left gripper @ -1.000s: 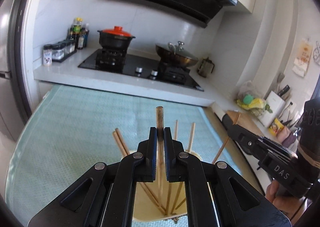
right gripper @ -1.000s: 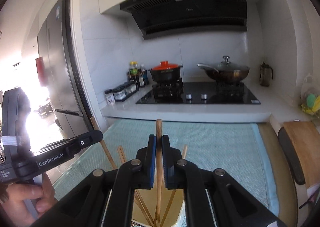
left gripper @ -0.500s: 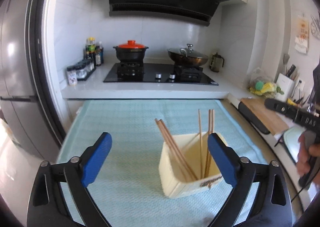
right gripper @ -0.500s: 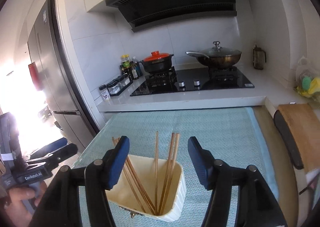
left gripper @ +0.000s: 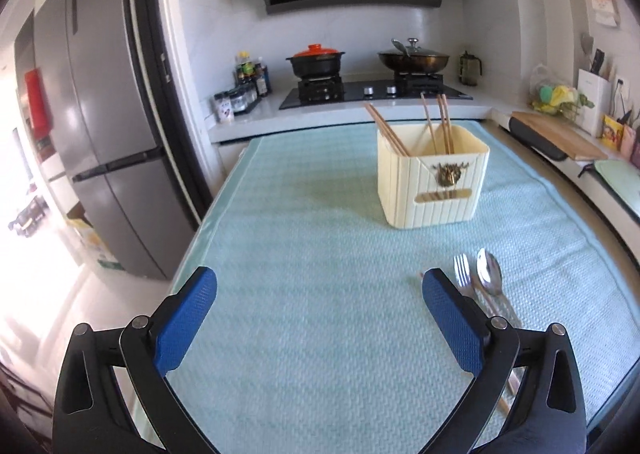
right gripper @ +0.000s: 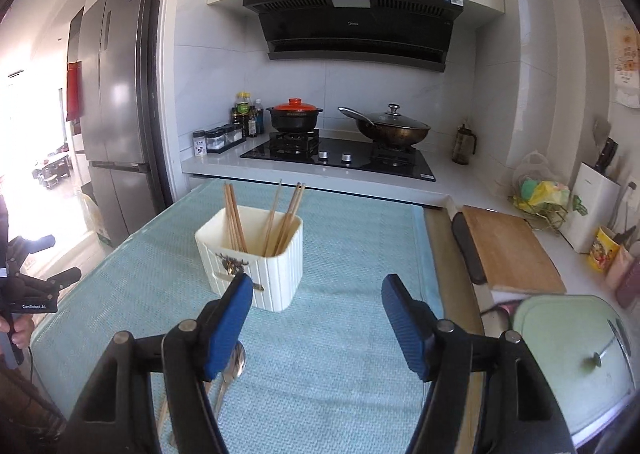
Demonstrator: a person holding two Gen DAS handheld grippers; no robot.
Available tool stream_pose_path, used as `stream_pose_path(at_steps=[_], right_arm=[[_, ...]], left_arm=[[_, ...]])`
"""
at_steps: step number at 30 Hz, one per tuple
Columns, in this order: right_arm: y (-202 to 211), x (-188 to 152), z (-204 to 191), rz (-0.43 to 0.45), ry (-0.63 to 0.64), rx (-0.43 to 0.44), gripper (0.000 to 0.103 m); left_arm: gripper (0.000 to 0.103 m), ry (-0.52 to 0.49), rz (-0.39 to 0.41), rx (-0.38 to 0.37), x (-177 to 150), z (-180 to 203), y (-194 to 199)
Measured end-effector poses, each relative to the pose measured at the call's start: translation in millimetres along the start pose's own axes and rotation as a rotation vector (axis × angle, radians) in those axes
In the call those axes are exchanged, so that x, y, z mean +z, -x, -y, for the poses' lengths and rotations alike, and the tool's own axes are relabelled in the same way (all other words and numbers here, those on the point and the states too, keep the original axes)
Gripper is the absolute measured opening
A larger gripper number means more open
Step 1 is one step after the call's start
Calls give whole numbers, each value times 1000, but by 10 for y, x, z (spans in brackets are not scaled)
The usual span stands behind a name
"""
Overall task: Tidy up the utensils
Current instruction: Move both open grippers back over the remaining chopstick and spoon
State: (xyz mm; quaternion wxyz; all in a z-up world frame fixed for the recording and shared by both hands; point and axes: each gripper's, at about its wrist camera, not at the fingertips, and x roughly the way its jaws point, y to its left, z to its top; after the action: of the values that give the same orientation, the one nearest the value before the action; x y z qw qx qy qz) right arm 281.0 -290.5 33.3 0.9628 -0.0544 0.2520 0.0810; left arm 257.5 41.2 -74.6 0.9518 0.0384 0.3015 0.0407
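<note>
- On the teal mat [left gripper: 304,294], cream holder [left gripper: 434,182] stands with chopsticks [left gripper: 442,122] upright inside.
- Fork [left gripper: 462,270] and spoon [left gripper: 490,270] lie beside the left gripper [left gripper: 320,318], jaws released, nothing between.
- Right gripper [right gripper: 318,318]: jaws just opening, nothing held.

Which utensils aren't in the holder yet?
The fork and spoon, lying flat side by side on the teal mat. The chopsticks stand upright in the cream holder.

We are carrying two matching black-framed tools: the left gripper [left gripper: 319,314] and the right gripper [right gripper: 318,320] are each wearing textured blue pads [left gripper: 185,320] on angular arms, with silver screws [left gripper: 140,321] showing at the pivots.
</note>
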Motion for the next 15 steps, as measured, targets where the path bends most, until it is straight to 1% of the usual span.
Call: stream_pose_path(at_steps=[4,7,9,12,15], right_arm=[[264,-481,-13,22,-67,-72,68],[359,-851,-69,21,-131,-104,69],[365,-1078,-142,17,-149,-124,69],[366,-1362,-296,-13,-115,-138,68],[360,-1517,-423,-37,-101,-106,68]], left_arm=[[102,64,-66,-36,-358,93,-26],[102,95,-110,-64,-527,149,-70],[102,116,-135,-95,-602,180,-81],[102,91,-161,-119,-668,264,-87],[102,52,-177,-139,-704,363,-95]])
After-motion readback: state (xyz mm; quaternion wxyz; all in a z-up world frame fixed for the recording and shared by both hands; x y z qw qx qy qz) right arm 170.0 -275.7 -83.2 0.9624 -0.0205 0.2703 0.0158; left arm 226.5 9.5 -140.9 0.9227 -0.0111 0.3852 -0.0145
